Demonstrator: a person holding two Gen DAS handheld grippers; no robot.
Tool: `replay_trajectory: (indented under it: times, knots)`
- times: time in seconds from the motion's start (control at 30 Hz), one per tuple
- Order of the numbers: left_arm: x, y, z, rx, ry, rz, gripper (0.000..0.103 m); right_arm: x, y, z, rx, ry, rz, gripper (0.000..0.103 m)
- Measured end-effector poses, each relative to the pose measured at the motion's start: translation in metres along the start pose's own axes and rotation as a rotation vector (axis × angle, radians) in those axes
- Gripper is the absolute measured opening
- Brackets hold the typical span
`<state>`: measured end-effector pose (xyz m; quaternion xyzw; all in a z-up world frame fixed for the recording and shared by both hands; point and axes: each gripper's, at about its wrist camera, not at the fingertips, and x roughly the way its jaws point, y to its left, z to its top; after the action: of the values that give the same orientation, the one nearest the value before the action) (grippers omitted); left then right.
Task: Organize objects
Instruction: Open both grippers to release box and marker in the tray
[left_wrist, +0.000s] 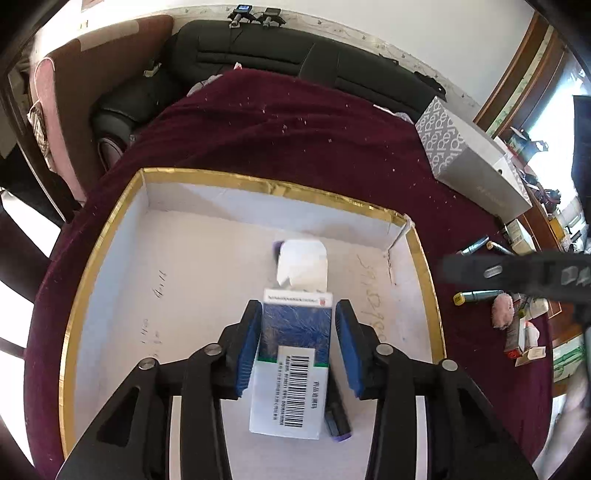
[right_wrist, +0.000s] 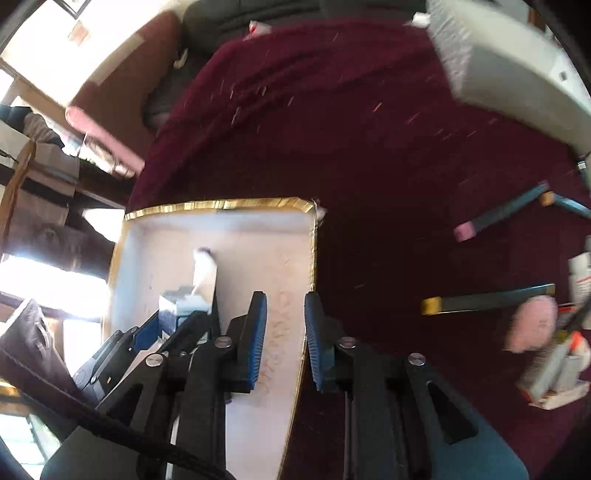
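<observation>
Releasing is the step in hand, so let your left claw (left_wrist: 299, 332) finish it cleanly. Its blue pads stand a little apart from the sides of the blue-and-white medicine box (left_wrist: 293, 354), which sits between them, so the claw is open around the box and not gripping it. The box appears to lie flat on the white floor of the gold-rimmed tray (left_wrist: 110, 229), with a dark pen (left_wrist: 338, 417) just beside its right edge and a small white carton (left_wrist: 301, 267) just beyond its far end. Lift straight back along the fingers, so neither pad drags the box or nudges the pen.

Your right claw (right_wrist: 285, 332) is open and empty, hanging over the tray's right rim. Out to its right on the dark red cloth of the desk (right_wrist: 369, 147) lie several teal pens (right_wrist: 491, 299), a pink fluffy item (right_wrist: 532, 323) and small packets (right_wrist: 554, 373), probably next to fetch.
</observation>
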<state>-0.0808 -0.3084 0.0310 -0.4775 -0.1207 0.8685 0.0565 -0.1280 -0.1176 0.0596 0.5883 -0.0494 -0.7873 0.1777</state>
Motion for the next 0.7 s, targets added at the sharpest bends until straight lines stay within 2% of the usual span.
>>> replay_trajectory:
  times: [0.07, 0.17, 0.23, 0.27, 0.3, 0.37, 0.43, 0.47, 0.5, 0.57, 0.63, 0.7]
  knots:
    - [-0.004, 0.002, 0.003, -0.003, -0.011, 0.000, 0.042, -0.025, -0.005, -0.002, -0.013, -0.056, -0.042, 0.024]
    - [-0.012, 0.007, 0.007, -0.015, -0.023, 0.023, 0.042, -0.078, -0.011, -0.010, -0.020, -0.194, -0.116, 0.025]
    - [-0.020, 0.016, 0.007, -0.060, -0.032, 0.027, 0.042, -0.121, -0.010, -0.028, -0.038, -0.358, -0.238, 0.052]
    - [-0.021, 0.020, 0.008, -0.081, -0.033, 0.027, 0.042, -0.140, -0.010, -0.041, -0.042, -0.444, -0.306, 0.095]
    - [-0.024, 0.027, 0.008, -0.122, -0.031, 0.029, 0.042, -0.159, -0.016, -0.057, -0.026, -0.553, -0.373, 0.103]
    - [-0.028, 0.037, 0.007, -0.183, -0.027, 0.038, 0.042, -0.167, -0.030, -0.071, 0.026, -0.623, -0.367, 0.103]
    - [-0.034, 0.043, 0.005, -0.221, -0.021, 0.057, 0.042, -0.148, -0.065, -0.065, 0.126, -0.441, -0.256, 0.103]
    - [-0.038, 0.043, 0.004, -0.231, -0.020, 0.063, 0.042, -0.130, -0.088, -0.064, 0.203, -0.339, -0.185, 0.097]
    - [-0.043, 0.042, 0.002, -0.236, -0.021, 0.069, 0.042, -0.123, -0.101, -0.067, 0.238, -0.313, -0.175, 0.093]
    - [-0.055, 0.032, 0.000, -0.231, -0.026, 0.074, 0.042, -0.110, -0.124, -0.074, 0.262, -0.283, -0.206, 0.093]
    - [-0.067, 0.014, -0.003, -0.199, -0.034, 0.062, 0.043, -0.107, -0.152, -0.085, 0.312, -0.257, -0.192, 0.093]
    - [-0.075, -0.009, -0.006, -0.157, -0.041, 0.046, 0.048, -0.116, -0.175, -0.097, 0.338, -0.257, -0.193, 0.093]
